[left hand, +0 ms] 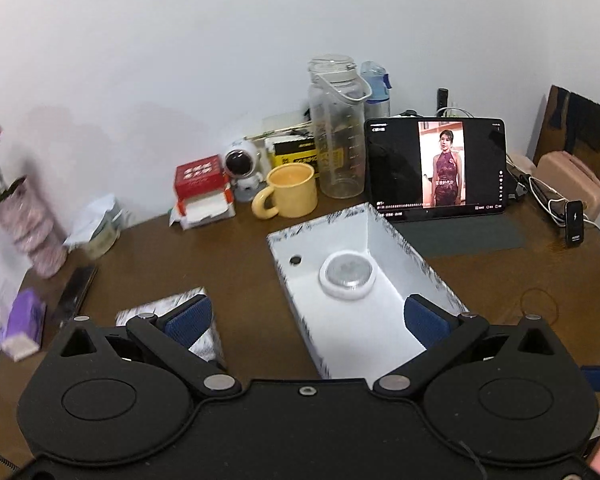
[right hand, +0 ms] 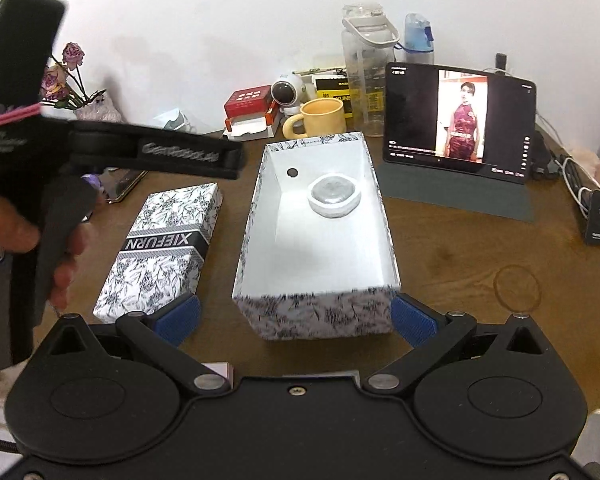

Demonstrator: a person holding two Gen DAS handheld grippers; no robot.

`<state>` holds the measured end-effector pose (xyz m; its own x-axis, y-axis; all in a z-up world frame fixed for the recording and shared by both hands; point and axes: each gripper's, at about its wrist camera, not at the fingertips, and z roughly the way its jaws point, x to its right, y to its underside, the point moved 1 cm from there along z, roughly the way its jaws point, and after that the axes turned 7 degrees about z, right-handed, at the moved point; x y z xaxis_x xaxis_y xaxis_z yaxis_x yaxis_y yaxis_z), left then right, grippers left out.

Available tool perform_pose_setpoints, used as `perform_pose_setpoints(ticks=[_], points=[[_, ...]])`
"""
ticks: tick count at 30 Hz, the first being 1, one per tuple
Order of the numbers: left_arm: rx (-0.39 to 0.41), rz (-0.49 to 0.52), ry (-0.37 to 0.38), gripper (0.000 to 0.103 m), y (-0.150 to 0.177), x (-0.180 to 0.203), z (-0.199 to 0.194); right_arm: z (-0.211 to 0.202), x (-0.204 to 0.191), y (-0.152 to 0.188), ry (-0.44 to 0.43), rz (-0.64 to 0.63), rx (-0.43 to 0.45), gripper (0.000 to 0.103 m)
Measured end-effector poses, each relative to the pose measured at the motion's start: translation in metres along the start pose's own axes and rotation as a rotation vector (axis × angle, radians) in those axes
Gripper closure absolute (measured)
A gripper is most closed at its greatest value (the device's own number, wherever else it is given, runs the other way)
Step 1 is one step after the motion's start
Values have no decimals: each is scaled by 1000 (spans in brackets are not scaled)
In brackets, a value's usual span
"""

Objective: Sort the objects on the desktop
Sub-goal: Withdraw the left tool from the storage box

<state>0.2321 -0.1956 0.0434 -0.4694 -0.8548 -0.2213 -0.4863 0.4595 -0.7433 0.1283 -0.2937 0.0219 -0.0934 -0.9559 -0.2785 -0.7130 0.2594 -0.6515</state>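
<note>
An open white box (left hand: 384, 240) with a black floral print outside stands in the middle of the brown desk. Inside it lie a round white dish-like object (left hand: 348, 276) and a small black disc (left hand: 296, 259). My left gripper (left hand: 307, 322) is open, its blue pads straddling the box's near left corner. My right gripper (right hand: 296, 318) is open too, a pad on either side of the box's (right hand: 316, 316) near end wall, not touching. The box's lid (right hand: 160, 252), banded "XIEFURN", lies flat to the left. A hand (right hand: 20, 232) holds the left gripper (right hand: 228, 160) above the lid.
Along the back stand a yellow mug (right hand: 324, 118), a clear bottle (right hand: 366, 72), a red box (right hand: 250, 100), an astronaut figure (right hand: 288, 94) and a propped tablet (right hand: 460, 120). A flower vase (left hand: 32, 232) and phone (left hand: 76, 292) are left; a power bank (right hand: 598, 218) and hair tie (right hand: 516, 288) right.
</note>
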Motion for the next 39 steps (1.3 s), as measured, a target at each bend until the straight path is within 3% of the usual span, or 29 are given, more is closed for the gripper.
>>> perform_pose_setpoints(ticks=[17, 26, 39], points=[[-12, -164, -75, 0, 79, -22, -83, -44, -27, 52, -6, -70, 27, 0], [-53, -238, -73, 0, 115, -28, -100, -51, -34, 73, -11, -88, 16, 0], [-85, -253, -111, 0, 145, -24, -118, -52, -40, 93, -24, -103, -16, 0]])
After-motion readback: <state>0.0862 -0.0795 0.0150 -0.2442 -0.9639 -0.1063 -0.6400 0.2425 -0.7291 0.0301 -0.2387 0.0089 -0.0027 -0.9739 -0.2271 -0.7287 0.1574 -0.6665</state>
